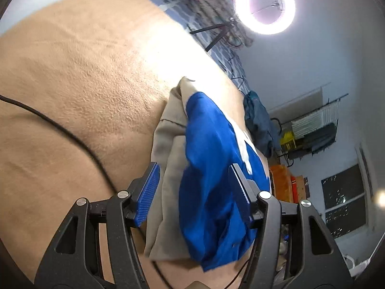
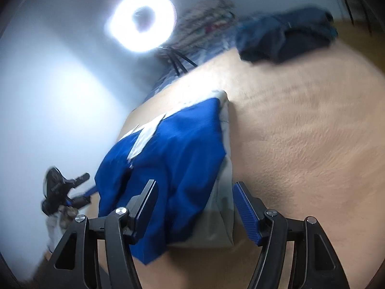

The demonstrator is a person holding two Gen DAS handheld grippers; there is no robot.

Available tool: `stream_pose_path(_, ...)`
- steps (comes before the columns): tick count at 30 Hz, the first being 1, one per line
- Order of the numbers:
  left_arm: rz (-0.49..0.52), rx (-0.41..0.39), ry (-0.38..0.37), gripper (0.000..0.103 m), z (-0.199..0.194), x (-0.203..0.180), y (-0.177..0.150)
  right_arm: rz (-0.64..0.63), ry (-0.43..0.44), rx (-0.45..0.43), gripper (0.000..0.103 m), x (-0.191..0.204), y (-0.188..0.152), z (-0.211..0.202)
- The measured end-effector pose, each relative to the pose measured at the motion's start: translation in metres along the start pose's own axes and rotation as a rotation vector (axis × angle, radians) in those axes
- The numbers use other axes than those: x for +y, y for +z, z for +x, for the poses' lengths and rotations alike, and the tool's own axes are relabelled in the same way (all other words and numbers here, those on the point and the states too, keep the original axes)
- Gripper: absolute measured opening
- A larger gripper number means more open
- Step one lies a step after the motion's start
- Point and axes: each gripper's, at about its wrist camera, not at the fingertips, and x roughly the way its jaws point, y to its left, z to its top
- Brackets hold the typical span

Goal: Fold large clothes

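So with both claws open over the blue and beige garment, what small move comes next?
Probably draw both claws back: the left claw and right claw stand open, gripping nothing, and the blue and beige garment lies folded narrow on the tan blanket.

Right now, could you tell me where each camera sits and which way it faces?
Left wrist: rides on the left gripper, looking down along its open fingers at the blue and beige garment on the tan blanket.
Right wrist: rides on the right gripper, fingers open, over the same garment; the left gripper shows at far left.
Shared: garment, blanket, ring light.
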Motion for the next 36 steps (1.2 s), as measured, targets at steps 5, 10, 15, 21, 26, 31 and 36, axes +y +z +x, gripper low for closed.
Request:
stream_pose_path(5,-0.038,0.047,-0.002,0.060,0.025,0.008,-0.001,0.092,0.025,0.046,0.059,-0.018,0.003,0.029)
stream_pose_path(10,-0.003,0.066,-0.015,0.005,0.040,0.001,-0.002,0.083,0.049,0.063,0.016,-0.009,0.011,0.045)
stream_pose_path(15,-0.012,0.048,-0.078,0.000,0.022,-0.011,-0.007,0.044,0.015,0.061,0.001,0.007,0.012,0.035)
stream_pose_path(21,0.007,0.083,-0.019,0.000,0.011,-0.004,-0.026,0.002,0.081,0.040,0.000,0.019,0.012,-0.001)
stream_pose_path(26,0.036,0.132,0.092,0.000,0.033,0.014,-0.035,0.016,-0.027,0.118,0.000,-0.007,-0.002,0.022)
stream_pose_path(31,0.160,0.092,0.185,0.003,0.023,-0.006,-0.038,-0.110,-0.152,0.161,0.007,0.005,-0.003,0.029)
stream_pose_path(36,0.251,-0.037,0.219,0.012,-0.016,-0.032,-0.033,-0.269,-0.223,0.026,0.031,0.034,0.014,-0.012)
